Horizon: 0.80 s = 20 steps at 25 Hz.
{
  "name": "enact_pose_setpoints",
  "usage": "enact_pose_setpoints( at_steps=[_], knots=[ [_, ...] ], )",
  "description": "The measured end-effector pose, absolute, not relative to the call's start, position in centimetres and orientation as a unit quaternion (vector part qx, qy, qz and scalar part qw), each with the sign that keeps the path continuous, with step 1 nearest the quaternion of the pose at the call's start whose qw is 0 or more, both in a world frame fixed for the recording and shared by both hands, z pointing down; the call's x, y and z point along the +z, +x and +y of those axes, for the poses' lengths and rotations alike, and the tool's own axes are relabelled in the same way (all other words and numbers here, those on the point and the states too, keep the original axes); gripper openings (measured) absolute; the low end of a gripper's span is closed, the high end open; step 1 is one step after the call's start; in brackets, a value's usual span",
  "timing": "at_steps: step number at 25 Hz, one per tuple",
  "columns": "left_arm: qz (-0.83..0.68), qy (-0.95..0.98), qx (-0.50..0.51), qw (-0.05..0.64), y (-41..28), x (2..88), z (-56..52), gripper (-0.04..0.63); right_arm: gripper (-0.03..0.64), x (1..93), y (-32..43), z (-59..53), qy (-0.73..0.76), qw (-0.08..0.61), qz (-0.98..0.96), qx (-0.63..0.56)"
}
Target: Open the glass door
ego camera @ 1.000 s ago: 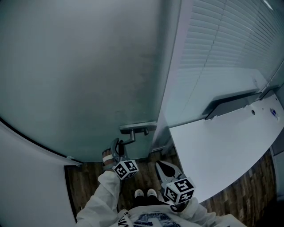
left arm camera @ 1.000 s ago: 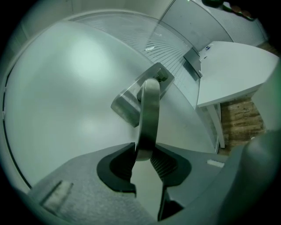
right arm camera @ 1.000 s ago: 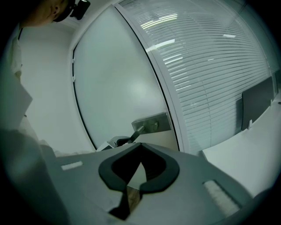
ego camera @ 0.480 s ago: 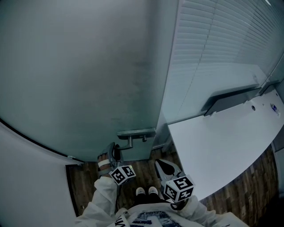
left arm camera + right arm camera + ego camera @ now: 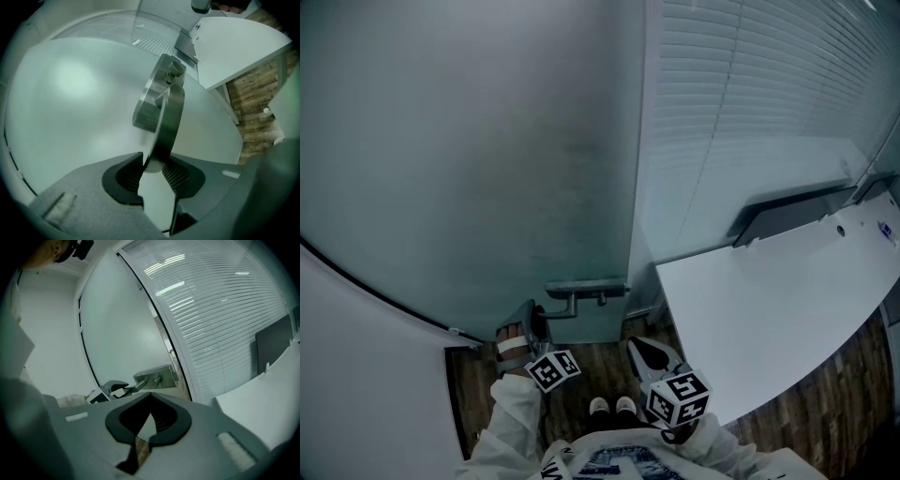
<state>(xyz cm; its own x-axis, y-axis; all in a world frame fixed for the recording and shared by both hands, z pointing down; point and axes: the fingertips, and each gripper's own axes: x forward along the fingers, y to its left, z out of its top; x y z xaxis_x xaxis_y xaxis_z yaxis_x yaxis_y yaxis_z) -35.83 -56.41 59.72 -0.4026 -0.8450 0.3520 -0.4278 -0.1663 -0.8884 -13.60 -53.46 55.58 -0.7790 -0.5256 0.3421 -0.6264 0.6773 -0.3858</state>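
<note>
The frosted glass door [image 5: 487,169] fills the head view, with a steel lever handle [image 5: 565,302] near its right edge. My left gripper [image 5: 534,319] reaches the lever's free end from the left. In the left gripper view the lever [image 5: 168,117] runs from its round plate [image 5: 151,101] down between the left gripper's [image 5: 153,160] pads. These jaws have just been opening and sit loosely round the lever's tip. My right gripper [image 5: 636,345] hangs back near my body, shut and empty [image 5: 151,394]. From there the left gripper [image 5: 119,389] shows at the lever.
A white desk [image 5: 769,309] juts in from the right, close to the right gripper. Behind it are slatted blinds [image 5: 769,94] and a dark flat panel [image 5: 787,211]. A white wall [image 5: 356,394] bounds the left. Wood floor [image 5: 478,384] and the person's shoes [image 5: 609,408] lie below.
The left gripper has drifted left and rolled, with the lever's end still between its jaws. The lever now lies closer to level. The right gripper has kept still.
</note>
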Motion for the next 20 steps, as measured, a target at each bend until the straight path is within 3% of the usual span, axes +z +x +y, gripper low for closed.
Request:
enact_pose_setpoints(
  at_steps=[14,16,18,20],
  knots=[
    [0.631,-0.466,-0.597,0.168,-37.0,59.3,-54.0,0.124,0.006,55.6,-11.8,-51.2,0.285,0.109,-0.920,0.247],
    [0.667,-0.468,-0.563,0.135,-37.5,59.6,-51.3,0.096,0.006,55.1,-11.3,-50.7,0.291,0.103,-0.919,0.243],
    [0.714,-0.498,-0.484,0.090,-36.9,58.9,-48.2,0.003,0.006,54.5,-11.1,-49.8,0.297,0.095,-0.920,0.238],
    [0.752,-0.545,-0.368,0.033,-35.2,57.7,-45.0,0.002,0.006,54.0,-11.0,-48.1,0.296,0.088,-0.923,0.230]
  ],
)
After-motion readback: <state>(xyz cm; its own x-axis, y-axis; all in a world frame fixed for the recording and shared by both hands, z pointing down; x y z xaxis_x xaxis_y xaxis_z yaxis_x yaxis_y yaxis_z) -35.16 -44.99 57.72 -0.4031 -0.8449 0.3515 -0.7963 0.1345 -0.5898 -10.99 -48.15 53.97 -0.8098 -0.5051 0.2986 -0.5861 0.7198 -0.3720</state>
